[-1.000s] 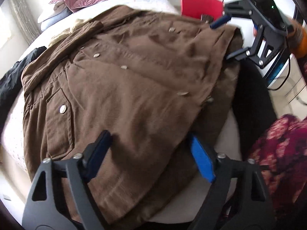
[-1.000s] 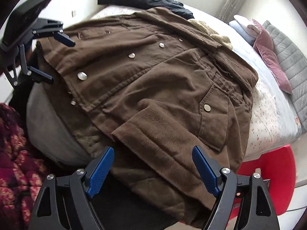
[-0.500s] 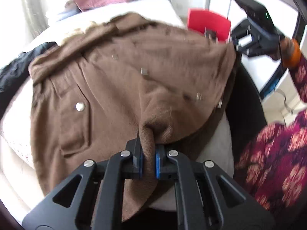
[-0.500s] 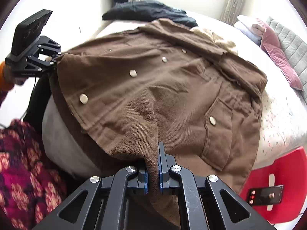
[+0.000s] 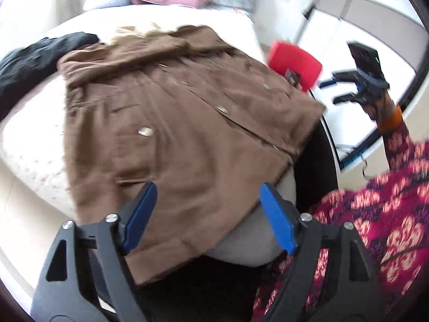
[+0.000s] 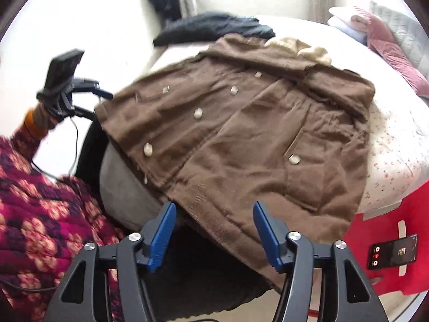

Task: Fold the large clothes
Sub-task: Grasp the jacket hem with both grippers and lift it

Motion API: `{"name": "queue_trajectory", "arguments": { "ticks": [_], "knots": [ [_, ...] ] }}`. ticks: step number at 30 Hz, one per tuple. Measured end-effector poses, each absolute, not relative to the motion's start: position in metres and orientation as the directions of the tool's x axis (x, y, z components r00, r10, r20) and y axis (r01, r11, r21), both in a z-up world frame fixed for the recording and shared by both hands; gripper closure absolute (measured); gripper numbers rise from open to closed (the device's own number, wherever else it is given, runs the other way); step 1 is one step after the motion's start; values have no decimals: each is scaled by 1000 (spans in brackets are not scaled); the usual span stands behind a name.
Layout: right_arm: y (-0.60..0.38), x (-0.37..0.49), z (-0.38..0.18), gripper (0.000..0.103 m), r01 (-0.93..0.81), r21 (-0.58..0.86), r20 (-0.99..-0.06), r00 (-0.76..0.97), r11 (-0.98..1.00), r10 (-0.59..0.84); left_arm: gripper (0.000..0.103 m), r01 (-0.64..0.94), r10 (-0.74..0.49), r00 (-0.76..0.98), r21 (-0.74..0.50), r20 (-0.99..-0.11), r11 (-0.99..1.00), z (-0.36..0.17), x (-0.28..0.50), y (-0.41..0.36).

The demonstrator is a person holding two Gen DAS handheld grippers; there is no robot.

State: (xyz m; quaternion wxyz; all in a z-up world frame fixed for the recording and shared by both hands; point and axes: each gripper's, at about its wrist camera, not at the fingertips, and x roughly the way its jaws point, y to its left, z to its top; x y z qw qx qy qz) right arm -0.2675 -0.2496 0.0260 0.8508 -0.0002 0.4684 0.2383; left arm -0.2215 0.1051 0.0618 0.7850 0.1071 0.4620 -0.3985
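Your left gripper and right gripper hang above the brown jacket on the bed, jaws opening wide, gripping nothing.

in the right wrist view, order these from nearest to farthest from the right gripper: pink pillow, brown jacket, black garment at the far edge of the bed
From the right gripper, whose jaws are opening with nothing pinched between them:
1. brown jacket, directly ahead, its hem just past the fingertips.
2. black garment, beyond the jacket's collar, upper middle.
3. pink pillow, far upper right, at the head of the bed.
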Motion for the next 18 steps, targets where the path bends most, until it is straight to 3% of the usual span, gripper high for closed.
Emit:
{"name": "queue_trajectory", "arguments": {
  "ticks": [3, 8, 15, 18],
  "knots": [
    [-282, -255, 29, 28, -272, 307, -762, 503, 912, 407, 20, 612, -471, 310, -206, -826, 764, 55, -191, 123],
    [-330, -228, -8, 28, -21, 400, -803, 473, 916, 362, 21, 450, -398, 287, -244, -871, 859, 21, -148, 153],
    [-365, -220, -60, 28, 150, 512, -807, 420, 846, 415, 21, 333, -453, 188, -378, -871, 864, -20, -119, 175],
    [-365, -220, -71, 28, 170, 556, -791, 408, 814, 455, 31, 304, -506, 131, -451, -852, 839, -29, -120, 176]
  ]
}}
